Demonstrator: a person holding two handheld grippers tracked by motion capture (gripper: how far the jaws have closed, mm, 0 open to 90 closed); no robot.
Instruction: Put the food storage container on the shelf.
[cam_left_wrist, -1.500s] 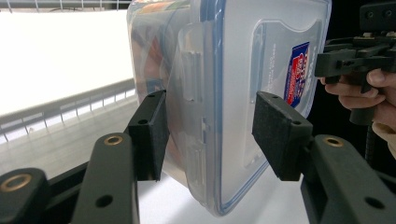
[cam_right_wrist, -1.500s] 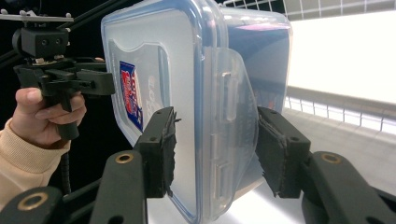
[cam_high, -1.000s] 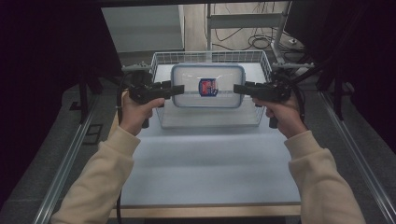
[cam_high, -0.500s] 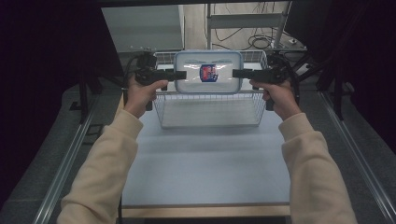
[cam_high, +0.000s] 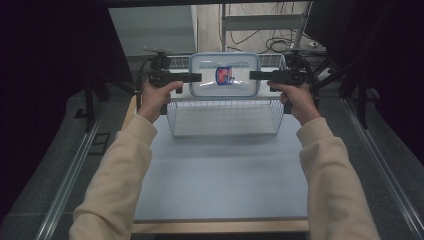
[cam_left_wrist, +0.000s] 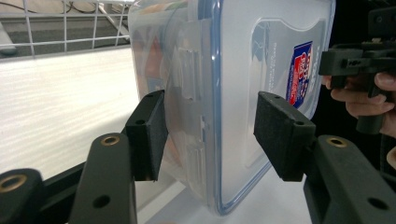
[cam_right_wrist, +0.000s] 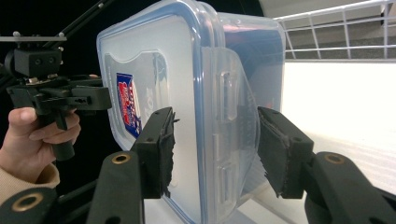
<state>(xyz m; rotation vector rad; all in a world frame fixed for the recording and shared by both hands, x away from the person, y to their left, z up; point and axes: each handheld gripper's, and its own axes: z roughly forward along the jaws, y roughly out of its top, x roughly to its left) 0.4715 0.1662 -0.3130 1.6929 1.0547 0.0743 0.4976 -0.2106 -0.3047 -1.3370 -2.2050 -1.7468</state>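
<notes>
Above the wire basket (cam_high: 223, 117) at the far edge of the table (cam_high: 220, 175), a clear lidded container (cam_high: 224, 75) is held up between both grippers. Left gripper (cam_high: 192, 77) meets its left short end, right gripper (cam_high: 256, 75) its right short end.

Left gripper view: fingers (cam_left_wrist: 148, 133) straddle the container's (cam_left_wrist: 261, 93) latch flap, one pad on the body side, the other on the lid side; small gaps show at both pads, so I cannot tell whether they pinch or merely bracket it. Right gripper view: same arrangement on the container's (cam_right_wrist: 187, 107) opposite flap, fingers (cam_right_wrist: 159, 149) close around it, contact uncertain.

Judgement: a two-ended hold suits a wide, smooth box, since support at both ends keeps it from swinging about a single grip.

Orientation: long axis runs left–right, parallel to the table's far edge. Lid with the red-and-blue label (cam_high: 225, 75) faces the person's side and upward; base faces away, towards the far side. Basket looks empty beneath it.
</notes>
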